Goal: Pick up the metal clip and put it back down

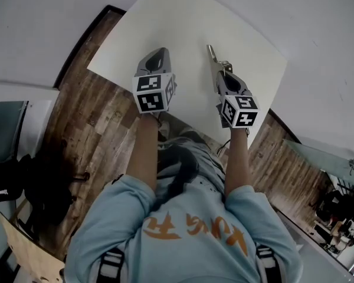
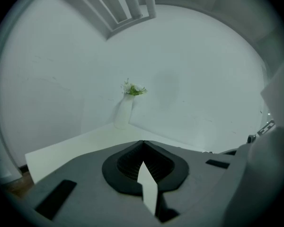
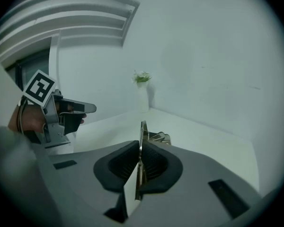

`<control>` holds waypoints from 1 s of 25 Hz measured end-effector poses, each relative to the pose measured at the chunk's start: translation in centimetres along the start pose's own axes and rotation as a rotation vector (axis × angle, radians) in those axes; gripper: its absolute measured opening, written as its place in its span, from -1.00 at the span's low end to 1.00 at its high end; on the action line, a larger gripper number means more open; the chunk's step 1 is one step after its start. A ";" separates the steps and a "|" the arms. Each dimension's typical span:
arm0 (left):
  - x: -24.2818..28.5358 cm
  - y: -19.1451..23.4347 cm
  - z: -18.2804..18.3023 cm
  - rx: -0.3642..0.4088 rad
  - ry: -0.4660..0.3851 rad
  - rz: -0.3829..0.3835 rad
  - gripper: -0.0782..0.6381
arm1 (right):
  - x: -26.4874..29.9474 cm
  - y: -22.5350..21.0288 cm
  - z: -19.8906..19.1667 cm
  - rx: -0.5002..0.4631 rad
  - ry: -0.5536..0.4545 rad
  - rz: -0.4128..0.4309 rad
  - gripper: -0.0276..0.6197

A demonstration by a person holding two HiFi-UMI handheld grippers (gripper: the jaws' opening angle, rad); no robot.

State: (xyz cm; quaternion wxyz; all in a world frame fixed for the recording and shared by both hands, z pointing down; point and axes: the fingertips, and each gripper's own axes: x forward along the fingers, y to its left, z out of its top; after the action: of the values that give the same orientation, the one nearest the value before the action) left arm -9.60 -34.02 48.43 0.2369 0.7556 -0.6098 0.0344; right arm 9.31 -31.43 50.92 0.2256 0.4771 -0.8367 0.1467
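Right gripper (image 3: 140, 148): jaws pinching the metal clip (image 3: 143, 131) edge-on, over the white table (image 1: 183, 22). Left gripper (image 2: 142, 143): jaws pressed together with nothing between them. Clip's long axis ran along the right gripper's jaws, its free end jutting ahead of them, away from the person. Both gripper views alone showed a white vase (image 2: 124, 110) of greenery against the wall. The head view alone showed wooden floor (image 1: 100, 128) and a light blue shirt (image 1: 183, 229). Its orange lettering was unreadable.

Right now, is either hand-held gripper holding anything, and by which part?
The right hand-held gripper pinches the metal clip by its thin flat end. The left hand-held gripper is shut, empty.
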 end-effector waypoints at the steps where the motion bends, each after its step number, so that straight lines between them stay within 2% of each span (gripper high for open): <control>1: -0.4 0.6 -0.6 -0.007 0.008 0.014 -0.73 | 0.5 1.0 -0.5 0.011 0.014 0.034 -0.82; 6: -2.2 2.4 -3.6 -0.009 0.059 0.068 -0.73 | 2.2 5.4 -3.0 0.096 0.078 0.176 -0.82; 10: -3.6 3.4 -5.8 -0.013 0.098 0.105 -0.73 | 3.1 7.8 -5.1 0.163 0.132 0.248 -0.82; 18: -5.6 4.7 -9.2 -0.008 0.156 0.146 -0.73 | 4.3 10.7 -7.4 0.252 0.167 0.324 -0.82; 25: -6.5 4.8 -11.4 0.013 0.201 0.149 -0.73 | 5.0 11.7 -8.5 0.328 0.167 0.339 -0.82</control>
State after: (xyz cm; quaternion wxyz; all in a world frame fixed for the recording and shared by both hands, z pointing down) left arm -13.03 -24.29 57.83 0.2886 0.7026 -0.6370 0.1316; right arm -1.00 -25.28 60.38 0.1859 0.3465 -0.8481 0.3552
